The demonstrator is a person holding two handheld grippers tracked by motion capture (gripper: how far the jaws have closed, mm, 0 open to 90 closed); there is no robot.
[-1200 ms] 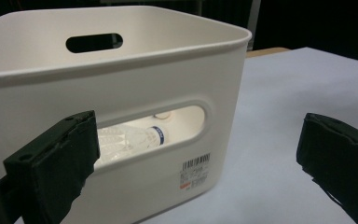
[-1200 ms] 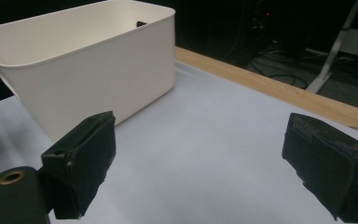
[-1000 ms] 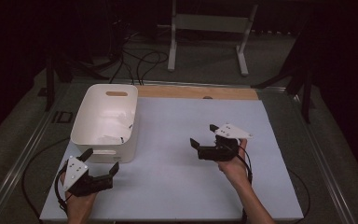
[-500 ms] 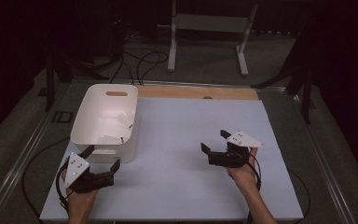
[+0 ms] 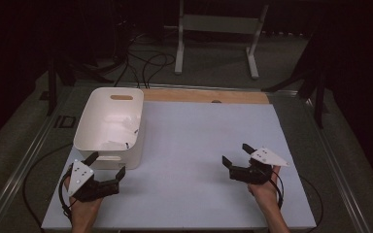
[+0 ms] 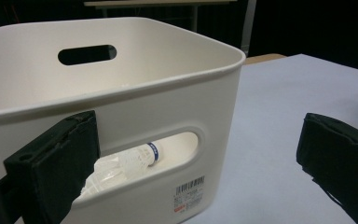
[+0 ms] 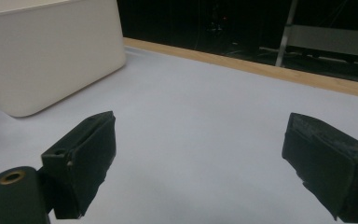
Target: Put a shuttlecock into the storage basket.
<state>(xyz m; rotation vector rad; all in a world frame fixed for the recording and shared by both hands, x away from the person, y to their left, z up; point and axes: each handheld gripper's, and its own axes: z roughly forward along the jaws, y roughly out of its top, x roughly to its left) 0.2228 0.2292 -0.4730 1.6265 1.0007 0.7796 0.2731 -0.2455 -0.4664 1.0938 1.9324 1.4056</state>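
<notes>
The white bin point(image 5: 108, 127) stood near the table's point(image 5: 199, 145) left edge. Both the left gripper point(image 5: 106, 171) and right gripper point(image 5: 236, 155) were wide apart, empty. A careless push from the left one could slide the bin.

The high view is dim overall: light falls mainly on the pale table point(image 5: 204, 145), while the floor and the upper corners of the frame sink into near black. The white bin point(image 5: 109, 127) is the brightest patch, left of centre, with little glare; soft shadows sit close under it. The picture is slightly soft and grainy.

In the left gripper view the bin wall point(image 6: 168, 107) is evenly lit and fairly sharp; the near jaws at the lower corners are blurred, dark masses. In the right gripper view the background along the top is black, perhaps underexposed, and the jaws are out of focus.
</notes>
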